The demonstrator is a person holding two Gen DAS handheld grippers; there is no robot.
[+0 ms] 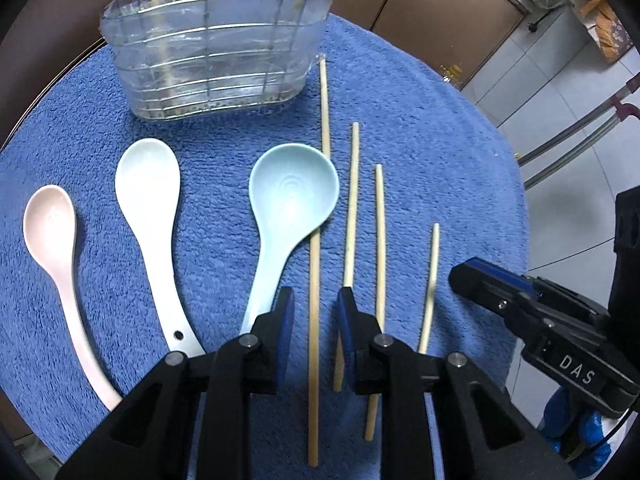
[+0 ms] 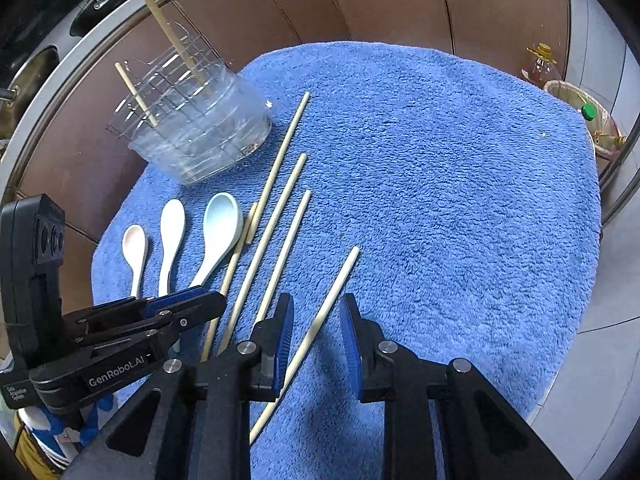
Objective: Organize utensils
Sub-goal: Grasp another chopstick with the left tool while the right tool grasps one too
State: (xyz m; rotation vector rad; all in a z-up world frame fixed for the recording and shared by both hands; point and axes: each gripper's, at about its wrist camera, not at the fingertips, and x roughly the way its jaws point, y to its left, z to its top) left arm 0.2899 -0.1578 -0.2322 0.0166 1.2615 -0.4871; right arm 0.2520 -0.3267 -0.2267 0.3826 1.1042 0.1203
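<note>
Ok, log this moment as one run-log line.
left gripper: open over chopstick | right gripper: open over outermost chopstick | holder: two chopsticks in | towel: three spoons

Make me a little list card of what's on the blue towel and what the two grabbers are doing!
towel: blue towel over the table
holder: clear holder at the back, two chopsticks standing in it
spoons: pink spoon, white spoon, light blue spoon, side by side
loose chopsticks: four lying flat
left gripper: open over one chopstick
right gripper: open over the rightmost chopstick
</note>
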